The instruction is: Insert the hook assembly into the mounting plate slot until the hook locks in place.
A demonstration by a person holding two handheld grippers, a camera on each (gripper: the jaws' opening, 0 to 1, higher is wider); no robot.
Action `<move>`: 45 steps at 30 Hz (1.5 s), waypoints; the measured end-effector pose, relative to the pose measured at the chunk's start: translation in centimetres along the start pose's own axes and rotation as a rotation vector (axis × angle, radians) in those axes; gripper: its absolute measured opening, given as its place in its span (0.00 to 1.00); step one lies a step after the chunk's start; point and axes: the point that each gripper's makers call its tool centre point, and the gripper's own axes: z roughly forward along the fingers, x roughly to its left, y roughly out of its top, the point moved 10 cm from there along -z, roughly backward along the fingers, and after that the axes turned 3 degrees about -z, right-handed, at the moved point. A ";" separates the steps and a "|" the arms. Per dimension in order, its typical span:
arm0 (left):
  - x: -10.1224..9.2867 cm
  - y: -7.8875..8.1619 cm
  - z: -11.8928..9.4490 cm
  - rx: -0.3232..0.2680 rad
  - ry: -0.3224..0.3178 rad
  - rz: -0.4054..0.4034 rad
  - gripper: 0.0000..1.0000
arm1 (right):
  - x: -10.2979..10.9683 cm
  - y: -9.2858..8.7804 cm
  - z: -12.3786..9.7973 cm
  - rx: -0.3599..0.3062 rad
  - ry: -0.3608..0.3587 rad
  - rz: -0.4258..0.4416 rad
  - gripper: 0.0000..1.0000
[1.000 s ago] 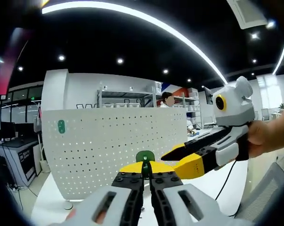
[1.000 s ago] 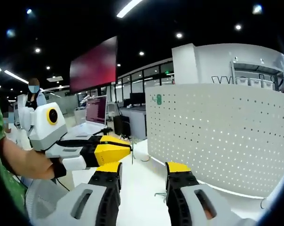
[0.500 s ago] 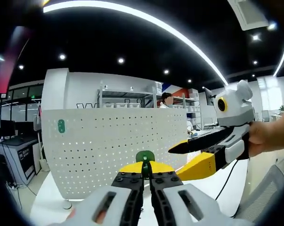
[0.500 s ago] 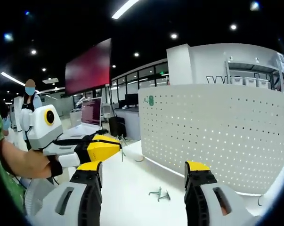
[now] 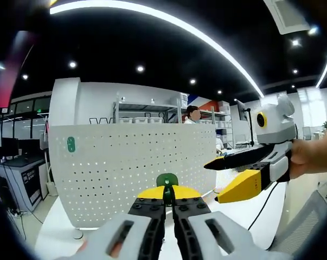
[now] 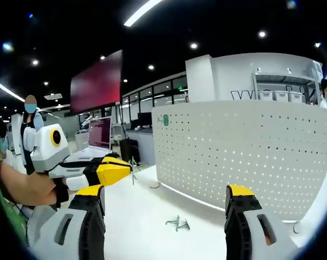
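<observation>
Your hook (image 5: 167, 180), the green piece, sits pinched between the tips of your left hand-held gripper (image 5: 168, 201), whose jaws are closed on it with barely a slit between them. Past it at 12 o'clock stands the white perforated plate (image 5: 130, 173), upright on the white table (image 6: 152, 216), with a small green marker (image 5: 71, 144) near its upper corner at 10 o'clock. In the right gripper view, a small wire piece (image 6: 175, 222) lies on the table just in front of the plate. Your right hand-held gripper (image 6: 166, 200) has its jaws spread wide with nothing between them; in the left gripper view it hangs at 3 o'clock, well apart from the plate. Shelving (image 5: 147, 111) stands behind the plate.
</observation>
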 end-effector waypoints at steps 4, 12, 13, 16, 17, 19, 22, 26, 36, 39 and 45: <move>0.4 0.1 -0.2 0.001 0.021 0.002 0.03 | -0.3 0.2 -0.7 -0.007 -0.007 0.005 0.94; 1.2 0.8 0.3 -0.017 0.078 0.004 0.03 | -1.3 0.7 -1.5 -0.014 -0.015 0.006 0.94; 1.3 0.8 0.4 -0.018 0.084 0.001 0.03 | -1.5 0.7 -1.6 -0.016 -0.016 0.008 0.94; 1.7 1.2 0.8 -0.033 0.108 -0.003 0.03 | -1.9 0.8 -1.7 -0.020 -0.018 0.016 0.94; 1.9 1.4 0.9 -0.037 0.114 -0.002 0.03 | -2.0 0.8 -1.7 -0.019 -0.018 0.017 0.94; 2.4 1.9 1.2 -0.049 0.135 -0.003 0.03 | -2.4 0.8 -1.8 -0.024 -0.020 0.024 0.94; 3.5 2.8 1.8 -0.066 0.172 0.006 0.03 | -2.8 0.9 -1.7 -0.029 -0.021 0.032 0.94; 5.1 4.1 2.8 -0.092 0.213 0.021 0.03 | -3.3 0.9 -1.5 -0.037 -0.021 0.041 0.95; 8.6 6.1 5.5 -0.140 0.285 0.029 0.03 | -4.3 1.3 -1.7 -0.031 -0.048 0.031 0.95; 9.4 6.2 6.4 -0.147 0.294 0.025 0.03 | -4.6 1.5 -1.8 -0.029 -0.059 0.024 0.95; 10.4 6.0 7.7 -0.144 0.303 0.021 0.03 | -5.1 1.7 -1.7 -0.023 -0.073 0.015 0.95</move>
